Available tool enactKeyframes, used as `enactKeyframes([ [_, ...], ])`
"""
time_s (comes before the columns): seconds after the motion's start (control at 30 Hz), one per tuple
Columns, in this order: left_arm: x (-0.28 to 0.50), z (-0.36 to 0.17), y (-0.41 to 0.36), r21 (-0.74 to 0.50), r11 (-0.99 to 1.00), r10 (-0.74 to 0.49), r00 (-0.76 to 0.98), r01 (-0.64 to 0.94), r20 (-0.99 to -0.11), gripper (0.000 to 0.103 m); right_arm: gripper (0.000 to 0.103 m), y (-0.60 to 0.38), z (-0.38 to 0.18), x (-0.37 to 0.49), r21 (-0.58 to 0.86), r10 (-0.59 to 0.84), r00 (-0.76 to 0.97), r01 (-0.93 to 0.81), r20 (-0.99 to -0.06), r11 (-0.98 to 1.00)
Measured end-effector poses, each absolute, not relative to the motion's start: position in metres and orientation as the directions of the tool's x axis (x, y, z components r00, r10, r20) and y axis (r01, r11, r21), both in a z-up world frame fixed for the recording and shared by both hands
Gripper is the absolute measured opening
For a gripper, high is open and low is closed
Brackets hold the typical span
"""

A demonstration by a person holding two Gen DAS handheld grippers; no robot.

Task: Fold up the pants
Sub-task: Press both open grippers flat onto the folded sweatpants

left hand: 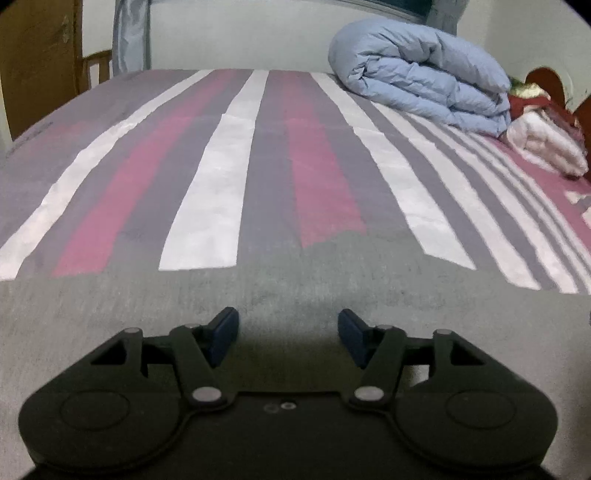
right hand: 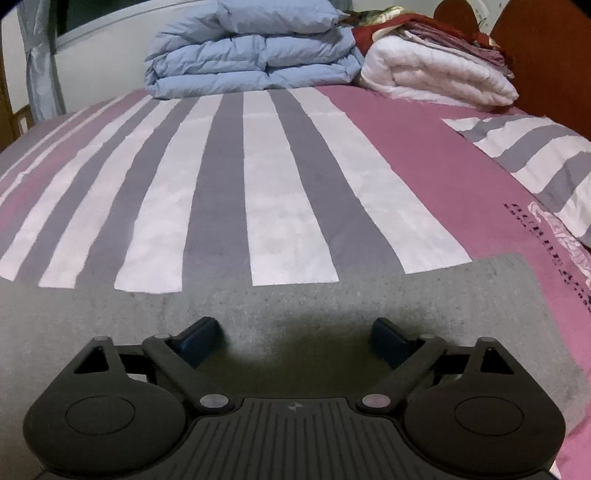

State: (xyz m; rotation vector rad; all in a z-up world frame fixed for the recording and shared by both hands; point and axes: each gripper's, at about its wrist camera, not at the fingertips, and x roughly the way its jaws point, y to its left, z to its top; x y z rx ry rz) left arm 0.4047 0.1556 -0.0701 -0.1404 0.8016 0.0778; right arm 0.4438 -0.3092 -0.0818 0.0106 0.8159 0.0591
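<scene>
Pants [left hand: 295, 291] flat on striped bed [left hand: 221, 166].
My left gripper [left hand: 288, 332] and right gripper [right hand: 295, 339]: fingers spread apart, gripping nothing.

The pants [left hand: 258, 295] are a plain, flat grey with a faint speckle, spread across the near part of the bed. The bedsheet [left hand: 221, 166] under them runs in long stripes of white, darker grey and pink, with a wide solid pink band [right hand: 424, 155] toward the headboard side. A pillow [right hand: 546, 166] there carries grey and white stripes. The folded duvet [left hand: 424, 81] is pale blue; beside it a quilted blanket [right hand: 436, 77] is white, with dark red cloth [right hand: 406, 22] on top. The headboard [right hand: 546, 66] is reddish brown. Both grippers are black, with dark blue pads [left hand: 223, 334].
</scene>
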Motion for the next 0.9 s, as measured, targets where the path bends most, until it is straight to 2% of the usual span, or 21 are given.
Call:
enactKeyframes([
  [0.23,0.385,-0.042,0.159,-0.207,0.975,-0.075,0.749,-0.085,-0.659,0.052,0.091,-0.325,-0.068,0.401,0.133,0.127,0.757,-0.054,-0.641,0.990],
  [0.33,0.402,-0.044,0.147,-0.137,0.989,-0.045,0.749,-0.061,-0.661,0.051,0.091,-0.326,-0.064,0.394,0.175,0.164,0.772,-0.069,-0.614,0.982],
  [0.43,0.424,-0.060,0.137,-0.082,0.995,-0.023,0.709,-0.048,-0.705,0.050,0.091,-0.320,-0.062,0.396,0.165,0.162,0.769,-0.075,-0.619,0.983],
  [0.53,0.440,-0.074,0.125,0.012,1.000,0.022,0.690,-0.018,-0.723,0.059,0.091,-0.311,-0.063,0.397,0.156,0.177,0.764,-0.101,-0.621,0.983],
  [0.6,0.450,-0.077,0.127,-0.002,0.999,0.024,0.692,-0.037,-0.722,0.066,0.091,-0.306,-0.065,0.399,0.157,0.190,0.757,-0.116,-0.625,0.981],
  [0.67,0.460,-0.080,0.131,-0.029,0.998,0.023,0.689,-0.064,-0.725,0.067,0.091,-0.304,-0.069,0.401,0.162,0.188,0.756,-0.109,-0.627,0.981],
  [0.77,0.468,-0.079,0.129,-0.025,0.997,0.033,0.691,-0.074,-0.722,0.067,0.091,-0.302,-0.073,0.402,0.166,0.184,0.754,-0.100,-0.631,0.981],
  [0.9,0.458,-0.070,0.127,-0.032,0.997,0.026,0.709,-0.068,-0.705,0.053,0.091,-0.303,-0.070,0.399,0.169,0.183,0.764,-0.097,-0.619,0.981],
])
